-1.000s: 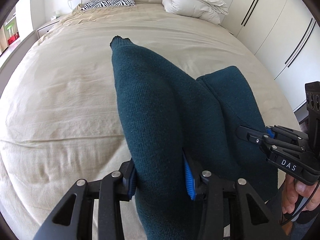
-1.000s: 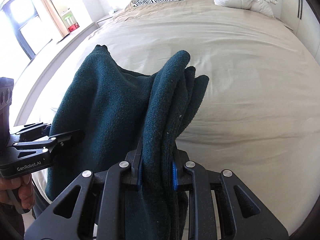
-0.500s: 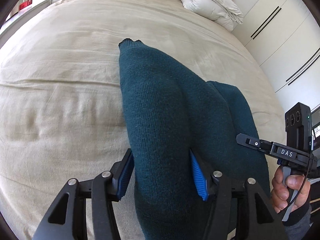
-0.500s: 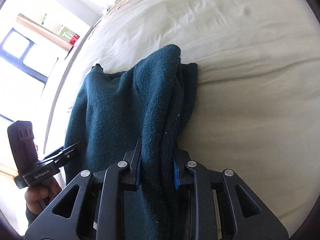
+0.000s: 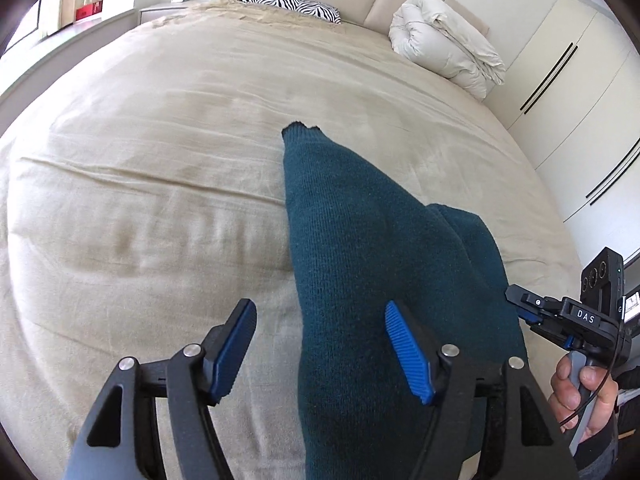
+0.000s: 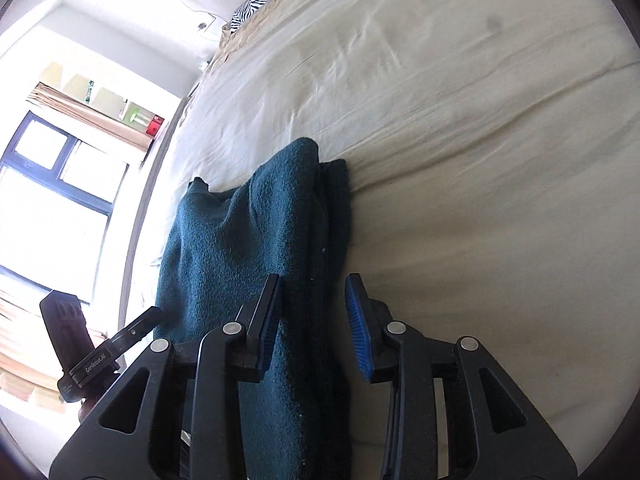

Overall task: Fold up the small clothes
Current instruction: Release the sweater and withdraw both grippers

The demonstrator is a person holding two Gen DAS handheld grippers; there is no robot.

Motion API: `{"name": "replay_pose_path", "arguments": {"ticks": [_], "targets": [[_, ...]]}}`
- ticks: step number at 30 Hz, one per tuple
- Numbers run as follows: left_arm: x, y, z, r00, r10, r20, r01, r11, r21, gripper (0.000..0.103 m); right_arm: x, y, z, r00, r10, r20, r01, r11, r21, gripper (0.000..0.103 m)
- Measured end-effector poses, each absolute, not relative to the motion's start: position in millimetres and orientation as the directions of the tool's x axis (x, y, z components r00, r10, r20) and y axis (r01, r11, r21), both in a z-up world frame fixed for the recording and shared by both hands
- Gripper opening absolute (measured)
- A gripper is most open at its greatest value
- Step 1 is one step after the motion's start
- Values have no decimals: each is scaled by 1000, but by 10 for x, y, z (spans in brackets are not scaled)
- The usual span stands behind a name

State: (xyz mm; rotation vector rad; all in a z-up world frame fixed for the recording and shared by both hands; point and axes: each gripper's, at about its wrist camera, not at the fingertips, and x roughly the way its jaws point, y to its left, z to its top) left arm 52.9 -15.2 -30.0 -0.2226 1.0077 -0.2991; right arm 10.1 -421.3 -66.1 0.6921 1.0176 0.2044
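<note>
As the dark teal knitted garment [image 5: 360, 264] settled onto the beige bedsheet [image 5: 160, 152], both tools were letting go! It lay folded lengthwise near the bed's foot edge, its narrow cuffed end [image 5: 302, 130] pointing up the bed toward the zebra-print pillow [image 5: 292, 2] at the head. The left gripper [image 5: 320, 354] stood wide, its jaws having just been opening; the cloth ran between them, close against the right-hand blue pad [image 5: 408, 354], while the other pad [image 5: 234, 350] was well clear over bare sheet. The right gripper [image 6: 314, 318] stood narrower, also just been opening, the stacked folded edge [image 6: 332, 216] of the garment between its jaws, one pad [image 6: 268, 316] touching or nearly touching the knit, the other [image 6: 358, 324] just off it. A white rolled duvet [image 5: 444, 42] sat at the far corner of the bed, out of the way.

To finish this release well, I judged both tools should spread fully, then back straight out along the cloth so no ribbed pad snagged the knit and dragged the layers apart.
</note>
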Motion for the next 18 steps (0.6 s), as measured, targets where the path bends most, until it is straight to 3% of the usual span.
{"name": "replay_pose_path", "arguments": {"ticks": [2,6,18], "targets": [[430,-172,-126,546,-362,-756,173,931,-321,69,28,-4226,-483,568,442,-695,138,781,609,31],[450,-406,8,561,-405,-722,254,914,-315,70,26,-4081,-249,586,527,-615,34,743,669,31],[1002,-792,-447,493,-311,-812,234,947,-221,69,776,-3829,-618,481,574,-662,78,725,685,31]]}}
